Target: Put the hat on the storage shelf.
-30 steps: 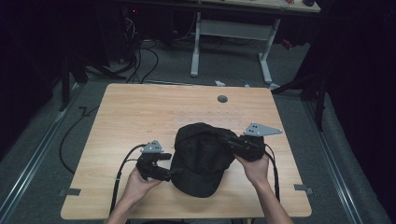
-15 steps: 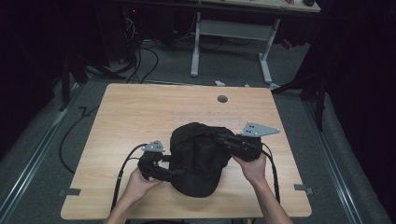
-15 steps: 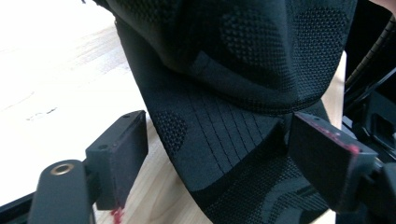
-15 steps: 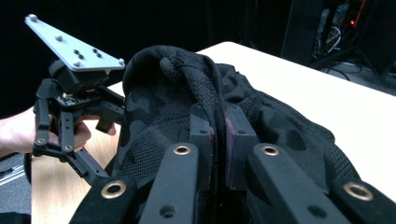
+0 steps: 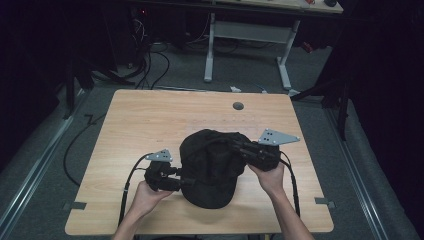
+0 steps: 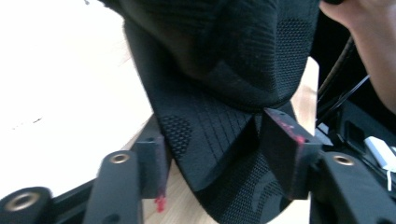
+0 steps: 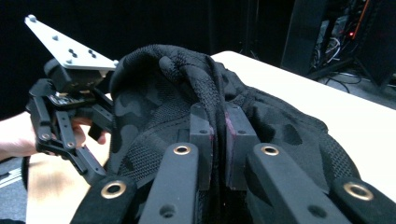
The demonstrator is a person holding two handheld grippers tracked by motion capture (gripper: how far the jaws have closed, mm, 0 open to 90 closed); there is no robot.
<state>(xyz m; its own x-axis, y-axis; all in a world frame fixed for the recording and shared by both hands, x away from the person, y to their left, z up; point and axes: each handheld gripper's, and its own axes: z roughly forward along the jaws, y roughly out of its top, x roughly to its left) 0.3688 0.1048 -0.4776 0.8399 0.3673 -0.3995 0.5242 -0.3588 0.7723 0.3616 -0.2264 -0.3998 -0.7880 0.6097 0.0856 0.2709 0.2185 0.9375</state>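
A black mesh cap (image 5: pixel 210 165) lies on the wooden table (image 5: pixel 150 120), its brim toward the person. My left gripper (image 5: pixel 182 182) comes in from the left at the brim. In the left gripper view the brim (image 6: pixel 210 154) spans the gap of my left gripper (image 6: pixel 212 154); the jaws have just been closing and both pads touch the brim's edges, which buckle slightly. My right gripper (image 5: pixel 235 145) is at the crown's right side. In the right gripper view my right gripper (image 7: pixel 218 126) is shut on a raised fold of the cap (image 7: pixel 154 93).
A round cable hole (image 5: pixel 238 106) sits near the table's far edge. Behind the table stands a white desk frame (image 5: pixel 250 45), with cables (image 5: pixel 150 60) on the grey floor. Bare tabletop lies left of and beyond the cap.
The left gripper's jaws have closed in on the cap's brim. The crown has been bunched up narrower and taller than a second ago. Both hands keep their places.
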